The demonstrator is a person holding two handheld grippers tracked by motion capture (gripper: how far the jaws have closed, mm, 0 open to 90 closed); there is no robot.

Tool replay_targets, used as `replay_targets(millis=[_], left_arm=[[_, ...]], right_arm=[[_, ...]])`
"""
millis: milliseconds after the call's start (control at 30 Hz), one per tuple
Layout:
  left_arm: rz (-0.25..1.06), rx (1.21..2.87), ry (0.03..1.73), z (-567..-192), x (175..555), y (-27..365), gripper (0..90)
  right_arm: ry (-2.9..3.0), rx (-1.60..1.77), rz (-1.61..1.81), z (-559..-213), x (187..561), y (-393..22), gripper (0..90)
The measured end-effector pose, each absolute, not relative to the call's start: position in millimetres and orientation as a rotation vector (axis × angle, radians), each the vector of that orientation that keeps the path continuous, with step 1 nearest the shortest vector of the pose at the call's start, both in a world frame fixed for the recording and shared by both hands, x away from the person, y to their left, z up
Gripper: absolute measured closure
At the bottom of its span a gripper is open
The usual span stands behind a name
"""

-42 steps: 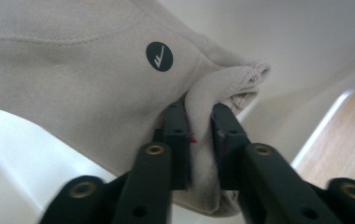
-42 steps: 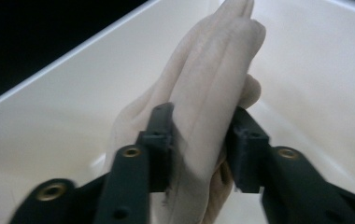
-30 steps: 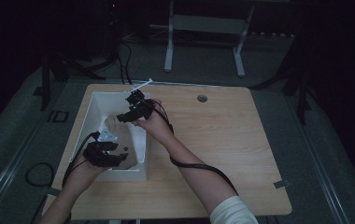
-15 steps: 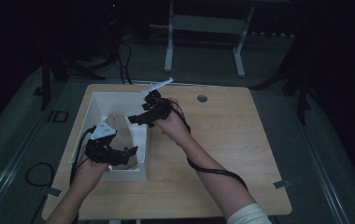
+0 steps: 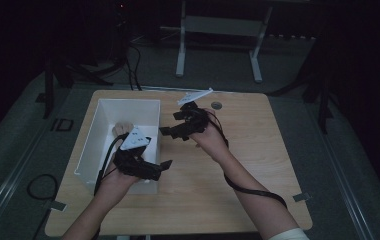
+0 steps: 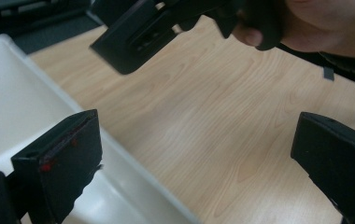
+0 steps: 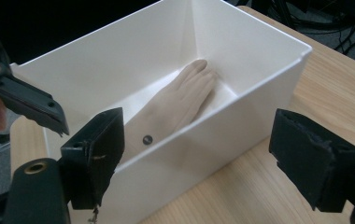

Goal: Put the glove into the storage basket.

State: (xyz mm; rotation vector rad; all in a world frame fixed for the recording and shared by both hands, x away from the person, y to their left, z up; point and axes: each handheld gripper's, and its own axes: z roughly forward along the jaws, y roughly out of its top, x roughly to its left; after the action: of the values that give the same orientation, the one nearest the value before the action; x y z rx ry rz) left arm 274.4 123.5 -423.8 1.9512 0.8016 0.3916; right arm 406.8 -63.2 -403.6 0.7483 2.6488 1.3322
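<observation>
A person stands at a wooden worktop (image 5: 258,165) in a dim room, holding a black claw in each hand. On the left part of the worktop sits a white box (image 5: 152,107), open at the top. Inside it lies a flesh-coloured model hand (image 7: 180,100), flat on the box floor with its fingers pointing to the far corner and a small dark screw at its wrist end.

The left claw (image 5: 160,169) hovers over the near right edge of the box; its jaws have just been opening, stand wide apart and hold nothing. The right claw (image 5: 170,131) hangs over the worktop just beside the right wall of the box; its jaws have also just been opening, and nothing is between them.

Judging from this, the model hand has been set down in the box and let go. The next move likely calls for lifting both claws clear of the box walls without knocking it.
</observation>
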Motion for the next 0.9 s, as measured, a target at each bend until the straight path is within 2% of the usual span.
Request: replay_targets(millis=[367, 900], left_arm=[[0.321, 1.984, 0.723, -425, 273, 85, 2.5], [0.219, 2.046, 0.662, -465, 273, 42, 2.6]], right_arm=[[2.629, 0.773, 1.314, -413, 402, -101, 17.5], [2.641, 0.765, 1.261, -458, 393, -150, 16.5]])
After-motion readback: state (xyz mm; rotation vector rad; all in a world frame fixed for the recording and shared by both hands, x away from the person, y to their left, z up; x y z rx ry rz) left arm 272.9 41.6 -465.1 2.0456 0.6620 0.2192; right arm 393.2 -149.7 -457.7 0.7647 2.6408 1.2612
